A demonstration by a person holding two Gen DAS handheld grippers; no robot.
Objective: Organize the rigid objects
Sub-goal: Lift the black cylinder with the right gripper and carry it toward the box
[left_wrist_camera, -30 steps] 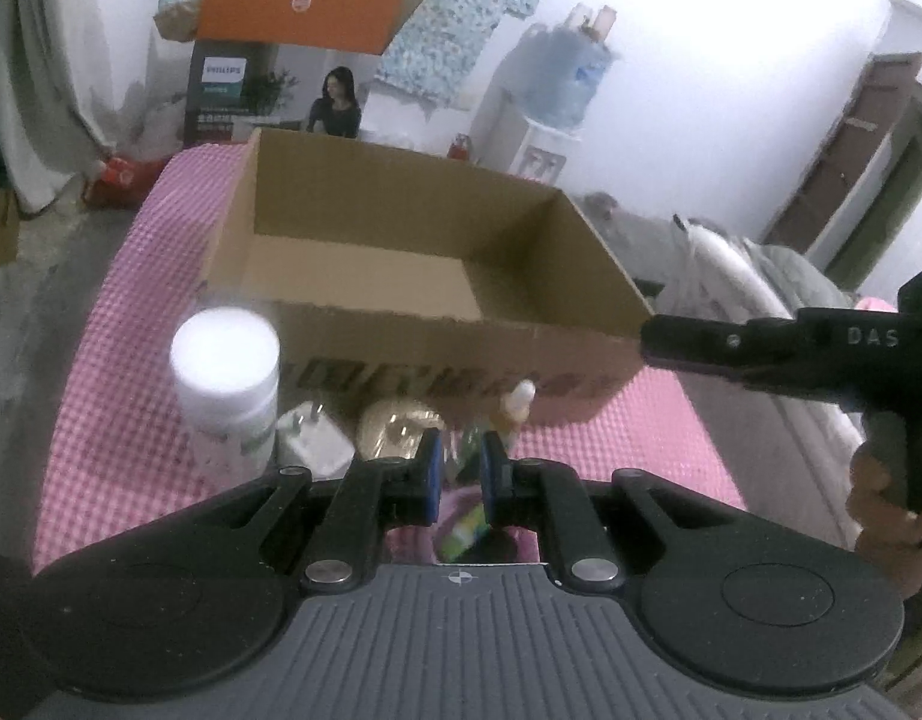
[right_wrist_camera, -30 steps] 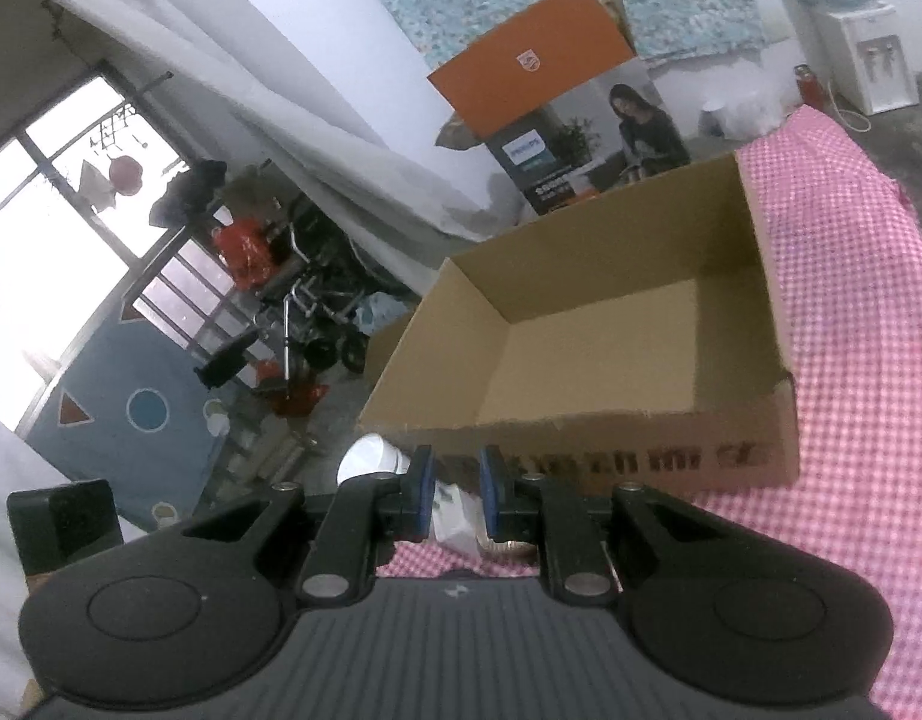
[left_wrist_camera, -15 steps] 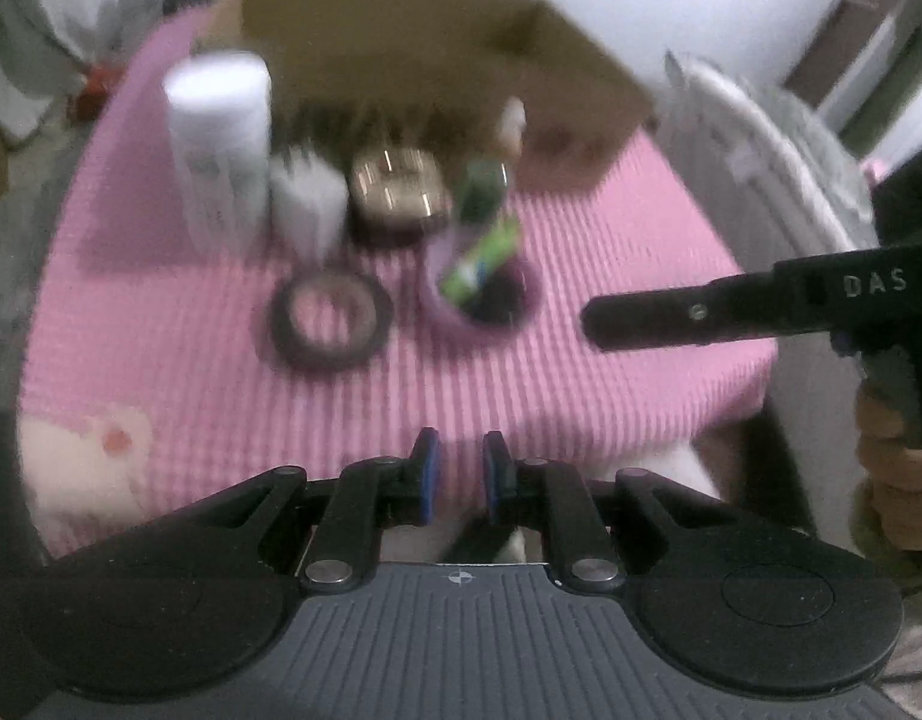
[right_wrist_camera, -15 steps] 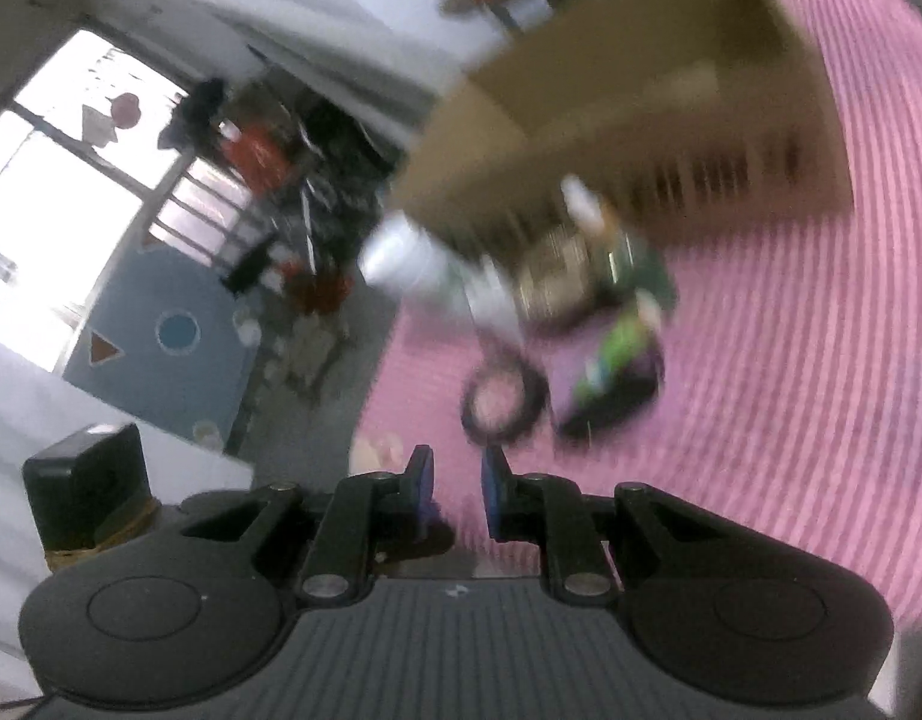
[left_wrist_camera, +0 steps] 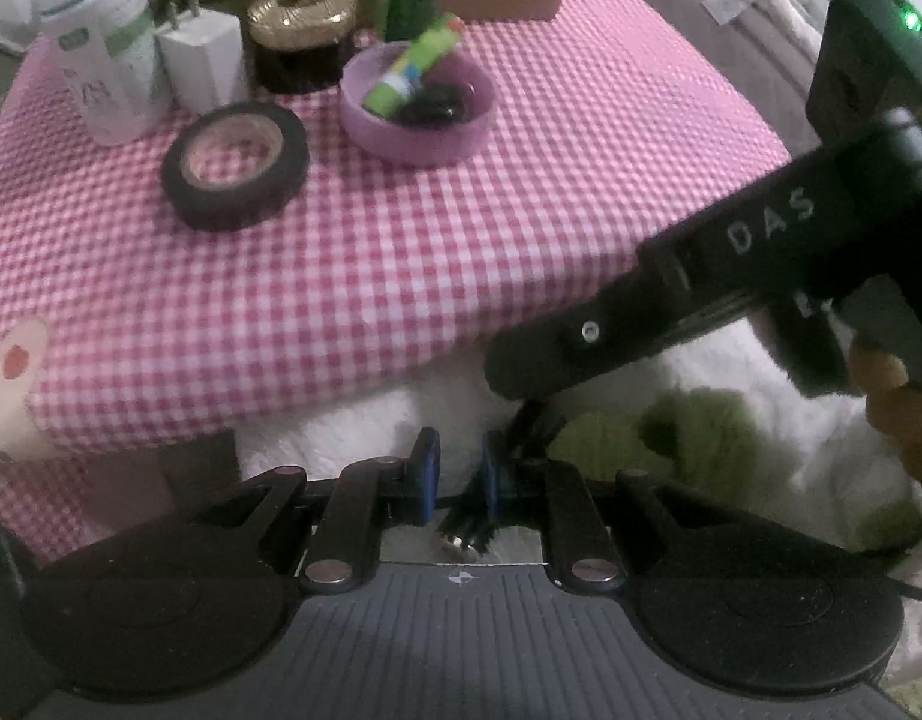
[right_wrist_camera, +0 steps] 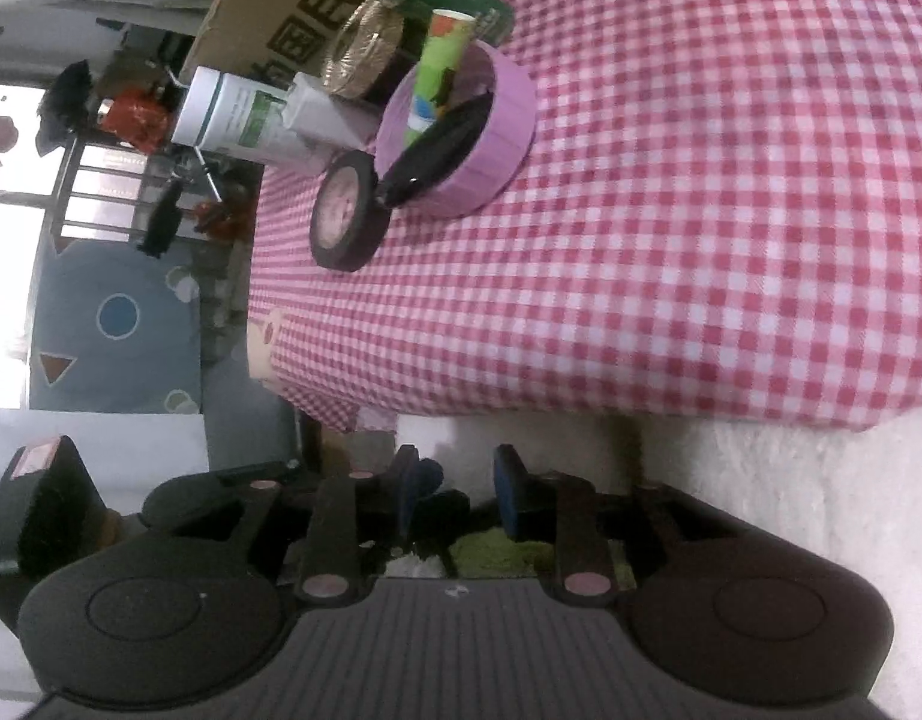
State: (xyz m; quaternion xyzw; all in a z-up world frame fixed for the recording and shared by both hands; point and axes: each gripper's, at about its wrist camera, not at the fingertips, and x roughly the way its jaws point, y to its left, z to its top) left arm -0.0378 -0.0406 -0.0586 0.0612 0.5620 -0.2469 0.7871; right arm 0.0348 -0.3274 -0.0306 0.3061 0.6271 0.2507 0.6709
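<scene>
Both grippers have dropped and tipped toward the desk's (left_wrist_camera: 401, 276) near edge. Left gripper (left_wrist_camera: 458, 474): fingers nearly closed, empty. Right gripper (right_wrist_camera: 455, 495): fingers just opening, empty. Centre left, tape roll (left_wrist_camera: 236, 165) lies flat; purple bowl (left_wrist_camera: 419, 132) holds a green tube (left_wrist_camera: 416, 63) pointing upper right.
</scene>
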